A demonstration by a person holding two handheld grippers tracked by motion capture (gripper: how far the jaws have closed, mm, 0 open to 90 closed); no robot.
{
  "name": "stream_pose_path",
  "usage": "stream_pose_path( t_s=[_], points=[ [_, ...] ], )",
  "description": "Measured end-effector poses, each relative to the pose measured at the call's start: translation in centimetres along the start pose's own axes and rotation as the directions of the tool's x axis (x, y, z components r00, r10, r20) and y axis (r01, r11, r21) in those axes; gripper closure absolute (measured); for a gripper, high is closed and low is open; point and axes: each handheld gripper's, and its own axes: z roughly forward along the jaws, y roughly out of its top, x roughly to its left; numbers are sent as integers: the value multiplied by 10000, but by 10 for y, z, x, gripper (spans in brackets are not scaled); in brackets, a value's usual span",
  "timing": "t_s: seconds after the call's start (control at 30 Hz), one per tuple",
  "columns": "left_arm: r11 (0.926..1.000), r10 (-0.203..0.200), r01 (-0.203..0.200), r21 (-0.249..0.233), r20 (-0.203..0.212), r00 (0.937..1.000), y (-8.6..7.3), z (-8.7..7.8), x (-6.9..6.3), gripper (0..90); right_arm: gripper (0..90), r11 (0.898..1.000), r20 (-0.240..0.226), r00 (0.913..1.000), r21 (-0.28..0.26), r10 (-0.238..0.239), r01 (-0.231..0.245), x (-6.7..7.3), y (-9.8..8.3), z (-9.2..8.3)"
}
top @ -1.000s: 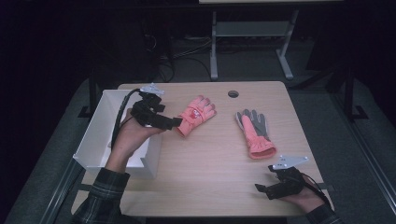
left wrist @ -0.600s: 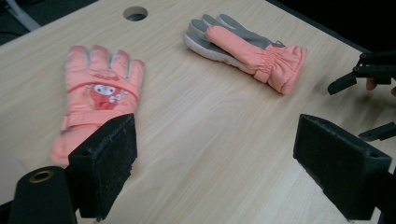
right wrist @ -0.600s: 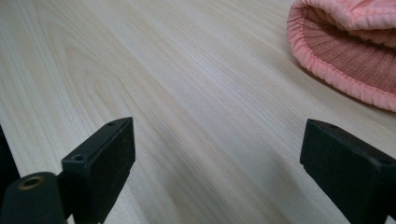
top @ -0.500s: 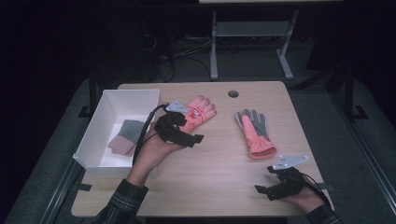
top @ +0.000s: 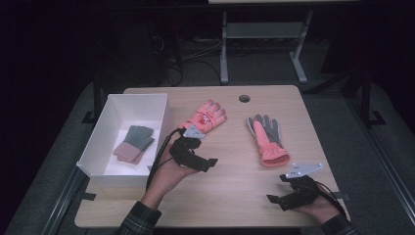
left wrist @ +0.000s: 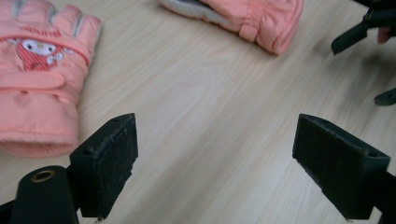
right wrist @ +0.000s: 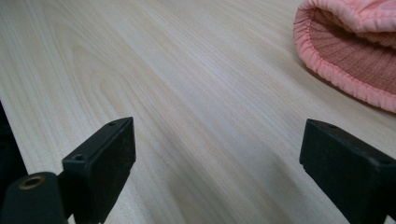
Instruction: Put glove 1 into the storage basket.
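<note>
Wood-grain table (top: 230,161), dark room around it, white bin (top: 105,139) at table's left edge. High view: left gripper (top: 208,163) has come off the bin since 1.0 s ago and now sits over bare table just below the cuff of the pink glove w/ cartoon patch (top: 205,117); a folded grey/pink glove pair (top: 133,143) lies in the bin, uncovered now that the arm is out of the way. Judgement: one deposit done, left hand coming back for the next glove. Second glove (top: 266,137), grey palm up, pink cuff, lies right of centre, apart from the first. Right gripper (top: 274,200) unmoved at near right edge, jaws apart, empty. Left gripper view: jaws spread wide, nothing between; patch glove (left wrist: 37,74) at upper left, back up, cuff toward the jaws, puffy, padded. Right gripper view: jaws wide, bare wood between; open cuff of second glove (right wrist: 350,51) at upper right, knit lining visible.
</note>
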Motion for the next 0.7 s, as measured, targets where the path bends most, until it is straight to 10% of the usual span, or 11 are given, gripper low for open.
stream_pose_path(
  t_s=[0.7],
  points=[
    [9970,591,-586,505,-80,9982,-67,15,-17,137,177,9997,-190,9998,-197,112,-116,-3,5,0]
  ],
)
